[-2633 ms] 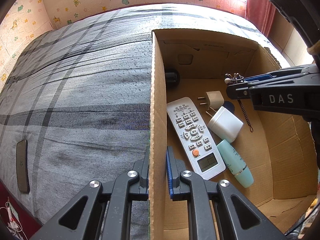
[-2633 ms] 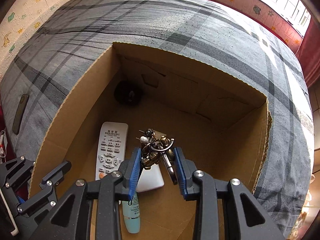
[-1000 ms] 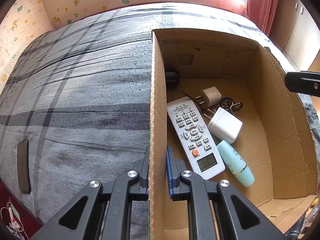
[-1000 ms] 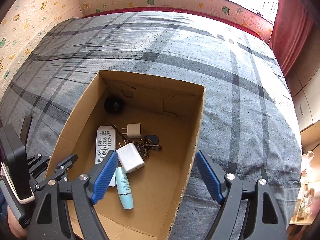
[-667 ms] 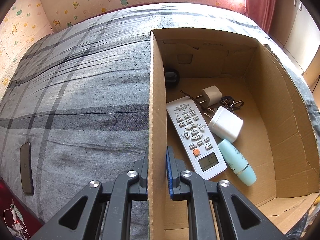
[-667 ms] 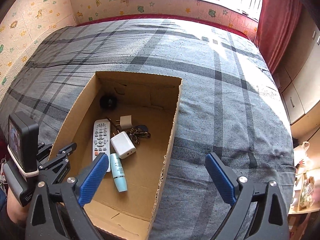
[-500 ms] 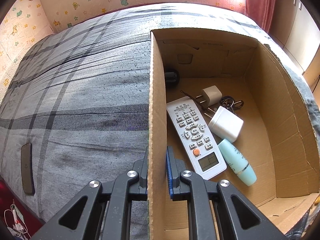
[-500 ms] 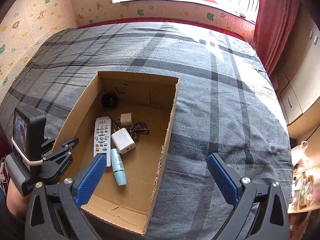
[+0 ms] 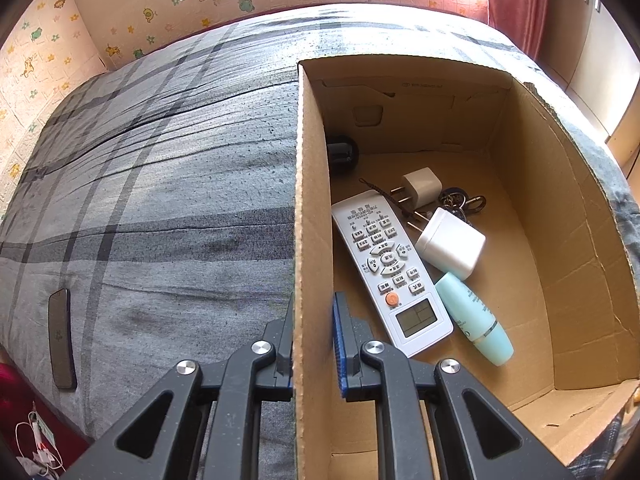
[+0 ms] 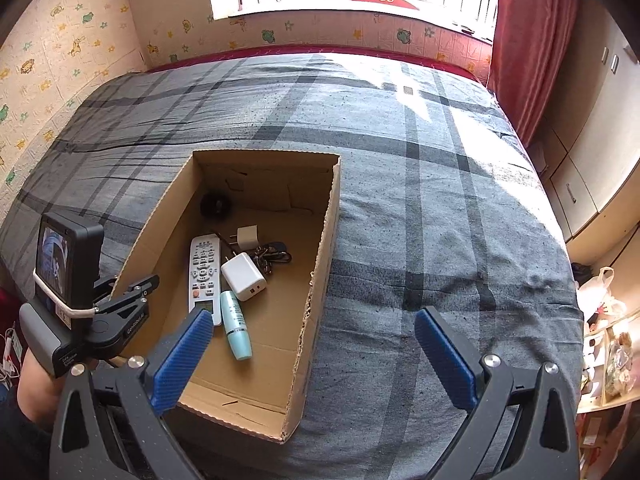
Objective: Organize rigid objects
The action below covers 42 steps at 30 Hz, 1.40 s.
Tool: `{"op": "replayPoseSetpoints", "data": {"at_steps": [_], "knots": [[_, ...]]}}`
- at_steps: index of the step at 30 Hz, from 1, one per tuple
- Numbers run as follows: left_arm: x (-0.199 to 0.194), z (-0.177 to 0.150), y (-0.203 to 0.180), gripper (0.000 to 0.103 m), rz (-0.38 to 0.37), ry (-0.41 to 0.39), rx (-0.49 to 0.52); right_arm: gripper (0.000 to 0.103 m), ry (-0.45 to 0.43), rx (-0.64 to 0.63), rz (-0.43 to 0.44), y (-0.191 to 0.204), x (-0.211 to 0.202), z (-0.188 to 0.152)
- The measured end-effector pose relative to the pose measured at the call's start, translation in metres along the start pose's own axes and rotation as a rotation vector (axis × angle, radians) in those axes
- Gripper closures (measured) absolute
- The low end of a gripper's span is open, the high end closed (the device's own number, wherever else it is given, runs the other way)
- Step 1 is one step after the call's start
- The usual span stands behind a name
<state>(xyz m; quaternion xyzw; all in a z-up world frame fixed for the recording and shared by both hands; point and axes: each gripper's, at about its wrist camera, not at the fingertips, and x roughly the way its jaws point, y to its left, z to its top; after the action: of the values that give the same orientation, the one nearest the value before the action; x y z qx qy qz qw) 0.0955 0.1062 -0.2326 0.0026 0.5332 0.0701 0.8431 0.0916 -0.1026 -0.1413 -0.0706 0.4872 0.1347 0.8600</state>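
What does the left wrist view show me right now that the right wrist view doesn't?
Only the left wrist view: the left gripper clamped on the brown cardboard box's side wall, pads pressing it from both sides, and a dark flat phone-like slab on the grey plaid bedspread.

Only the right wrist view: the right gripper wide open and empty, the box's whole outline, and wooden cabinets.

Both: the white remote control, large white charger block, small white plug, mint-green tube, keyring and black round object.
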Motion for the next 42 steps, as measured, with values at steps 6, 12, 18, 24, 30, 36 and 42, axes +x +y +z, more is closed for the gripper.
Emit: {"op": "replayPoseSetpoints", "data": {"at_steps": [6, 12, 18, 24, 30, 36, 42], "knots": [[-0.018, -0.004, -0.001, 0.047, 0.032, -0.032, -0.02, 0.0, -0.007, -0.002, 0.017, 0.001, -0.005, -0.003], [-0.047, -0.011, -0.003, 0.017, 0.029, -0.061, -0.05, 0.0, -0.019, 0.011, 0.021, -0.001, -0.01, -0.007], [-0.077, -0.018, -0.009, 0.0, -0.025, -0.085, -0.095, 0.0, -0.031, 0.004, 0.017, 0.002, -0.016, -0.012], [-0.105, -0.03, -0.031, 0.0, 0.022, -0.123, -0.035, 0.0, -0.058, -0.014, 0.012, 0.006, -0.027, -0.02], [-0.13, -0.044, -0.056, 0.0, 0.03, -0.162, 0.002, 0.0, -0.063, -0.017, 0.051, 0.008, -0.04, -0.031], [-0.15, -0.052, -0.073, 0.0, 0.04, -0.198, 0.016, 0.0, -0.076, -0.029, 0.038, 0.009, -0.05, -0.043], [-0.165, -0.055, -0.08, 0.0, 0.043, -0.23, 0.013, 0.0, -0.081, -0.02, 0.035, 0.004, -0.055, -0.051]]}}
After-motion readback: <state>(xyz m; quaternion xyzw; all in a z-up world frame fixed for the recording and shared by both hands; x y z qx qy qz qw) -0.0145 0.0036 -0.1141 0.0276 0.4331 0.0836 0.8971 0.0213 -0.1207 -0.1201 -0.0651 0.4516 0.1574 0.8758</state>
